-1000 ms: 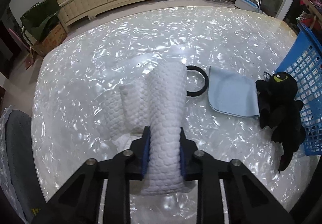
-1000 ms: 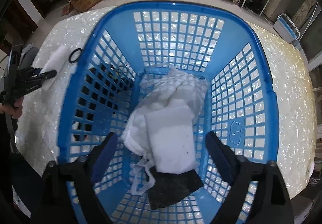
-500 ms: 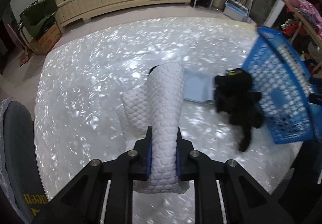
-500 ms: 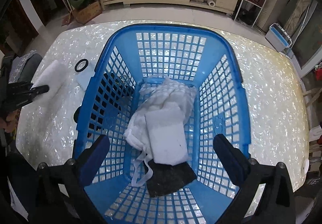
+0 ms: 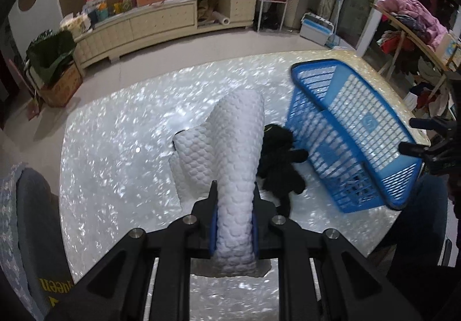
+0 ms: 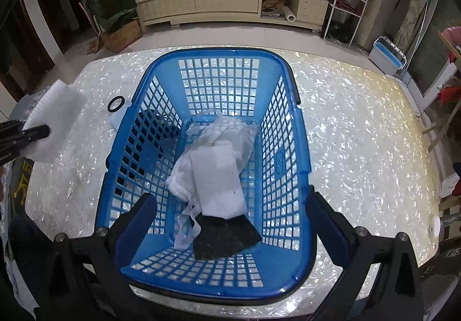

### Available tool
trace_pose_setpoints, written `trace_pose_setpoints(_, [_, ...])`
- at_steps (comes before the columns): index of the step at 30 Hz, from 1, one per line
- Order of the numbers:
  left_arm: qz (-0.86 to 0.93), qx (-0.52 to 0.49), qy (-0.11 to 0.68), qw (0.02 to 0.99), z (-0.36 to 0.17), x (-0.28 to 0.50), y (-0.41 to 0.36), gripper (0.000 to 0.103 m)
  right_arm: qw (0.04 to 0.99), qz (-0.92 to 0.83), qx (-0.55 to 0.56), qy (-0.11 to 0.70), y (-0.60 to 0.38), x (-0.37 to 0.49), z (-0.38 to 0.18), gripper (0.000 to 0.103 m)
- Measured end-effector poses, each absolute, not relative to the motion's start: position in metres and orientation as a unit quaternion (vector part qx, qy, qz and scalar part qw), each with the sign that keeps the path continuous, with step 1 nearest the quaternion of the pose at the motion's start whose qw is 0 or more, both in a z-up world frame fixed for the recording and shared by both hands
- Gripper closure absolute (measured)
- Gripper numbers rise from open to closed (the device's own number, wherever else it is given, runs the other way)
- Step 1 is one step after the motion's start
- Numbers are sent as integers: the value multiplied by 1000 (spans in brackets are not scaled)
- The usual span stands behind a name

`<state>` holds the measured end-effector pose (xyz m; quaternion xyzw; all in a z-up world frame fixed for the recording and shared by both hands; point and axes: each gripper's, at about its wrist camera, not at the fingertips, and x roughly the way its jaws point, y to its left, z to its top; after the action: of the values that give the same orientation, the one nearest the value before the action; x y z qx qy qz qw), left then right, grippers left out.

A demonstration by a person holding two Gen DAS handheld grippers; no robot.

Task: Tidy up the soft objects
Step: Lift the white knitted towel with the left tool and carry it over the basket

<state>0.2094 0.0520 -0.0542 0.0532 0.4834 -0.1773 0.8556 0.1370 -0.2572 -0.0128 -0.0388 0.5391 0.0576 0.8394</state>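
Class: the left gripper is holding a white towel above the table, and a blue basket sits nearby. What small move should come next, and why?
Probably carry the white towel, clamped in the left gripper, sideways until it is over the blue basket. The basket already holds folded cloths, and the right gripper hangs open above it, holding nothing.

White quilted cloth (image 5: 236, 165) lifted, draped; black plush toy (image 5: 279, 159) beside blue basket (image 6: 302, 148) holding white cloths (image 6: 219, 159).
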Motion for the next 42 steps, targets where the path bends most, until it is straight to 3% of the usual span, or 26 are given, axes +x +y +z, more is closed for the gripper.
trace_pose_setpoints(22, [-245, 126, 431, 859, 2, 217, -65, 87, 847, 73, -1, 526, -284, 146, -21, 0])
trace_pose_setpoints(42, [-273, 196, 450, 828, -49, 273, -164, 87, 844, 71, 39, 531, -325, 172, -47, 0])
